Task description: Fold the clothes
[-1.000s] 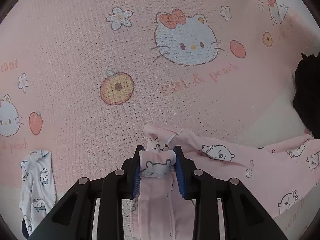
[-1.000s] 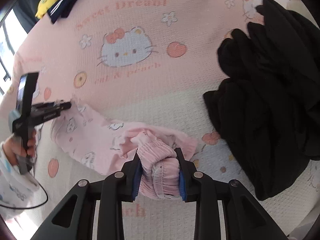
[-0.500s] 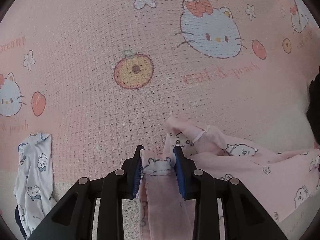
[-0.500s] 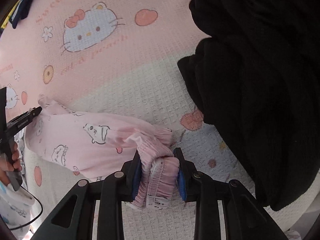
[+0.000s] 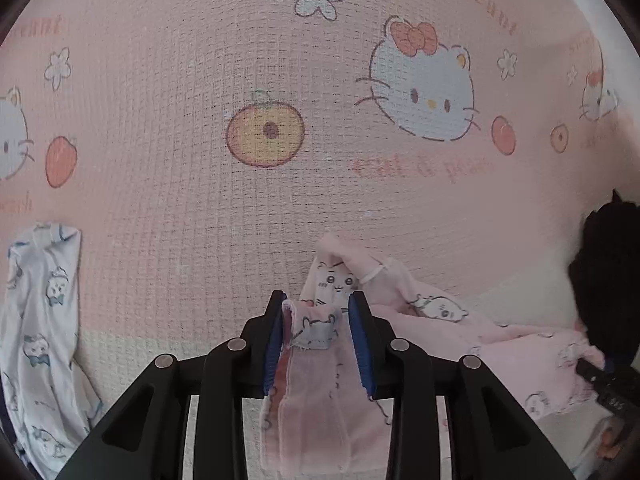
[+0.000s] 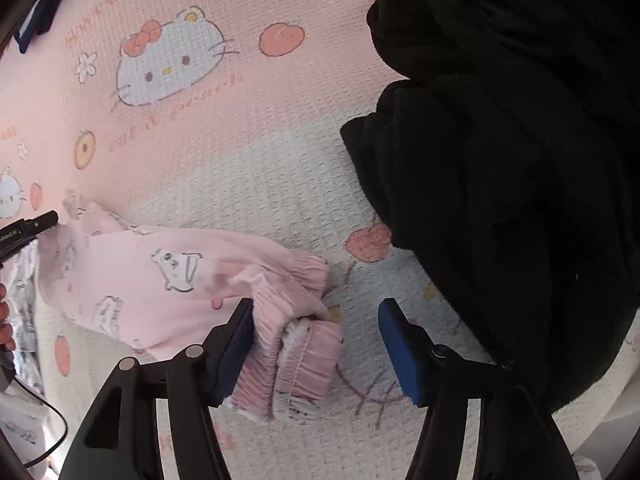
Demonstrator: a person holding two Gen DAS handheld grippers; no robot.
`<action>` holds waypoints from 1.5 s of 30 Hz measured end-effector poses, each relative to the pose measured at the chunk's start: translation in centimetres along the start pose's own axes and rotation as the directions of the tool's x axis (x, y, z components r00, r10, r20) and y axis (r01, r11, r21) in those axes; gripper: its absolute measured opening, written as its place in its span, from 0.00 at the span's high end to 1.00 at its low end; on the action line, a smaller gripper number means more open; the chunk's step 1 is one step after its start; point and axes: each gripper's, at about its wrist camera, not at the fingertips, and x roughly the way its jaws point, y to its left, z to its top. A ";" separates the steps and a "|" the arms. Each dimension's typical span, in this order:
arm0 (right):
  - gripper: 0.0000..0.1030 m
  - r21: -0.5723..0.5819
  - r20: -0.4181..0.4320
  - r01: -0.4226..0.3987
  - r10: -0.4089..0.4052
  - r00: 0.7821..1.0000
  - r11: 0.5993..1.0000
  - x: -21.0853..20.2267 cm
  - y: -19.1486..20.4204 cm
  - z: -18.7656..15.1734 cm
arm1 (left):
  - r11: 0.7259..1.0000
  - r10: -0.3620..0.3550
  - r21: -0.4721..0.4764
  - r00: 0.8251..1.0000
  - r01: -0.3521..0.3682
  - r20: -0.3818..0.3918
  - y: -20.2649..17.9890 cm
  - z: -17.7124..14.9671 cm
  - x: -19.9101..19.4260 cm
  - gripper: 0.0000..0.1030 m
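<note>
Pink pyjama trousers lie stretched across the cat-print blanket, just beside a black garment. The left gripper pinches one hem between its blue pads. The right gripper is spread wide, the ribbed waistband resting loose against its left finger only.

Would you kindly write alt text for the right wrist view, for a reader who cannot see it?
The right gripper stands open around the ribbed waistband of pink printed pyjama trousers, which lie on a pink cartoon-cat blanket. A heap of black clothing fills the right side, and the left gripper pinches the trousers' far end at the left edge.
</note>
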 end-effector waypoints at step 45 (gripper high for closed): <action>0.26 0.408 0.070 -0.399 0.408 0.910 0.821 -3.1 -1.5 -7.3 | 0.637 0.323 0.653 0.911 -0.409 0.256 -16.7 -10.8 -5.3 0.35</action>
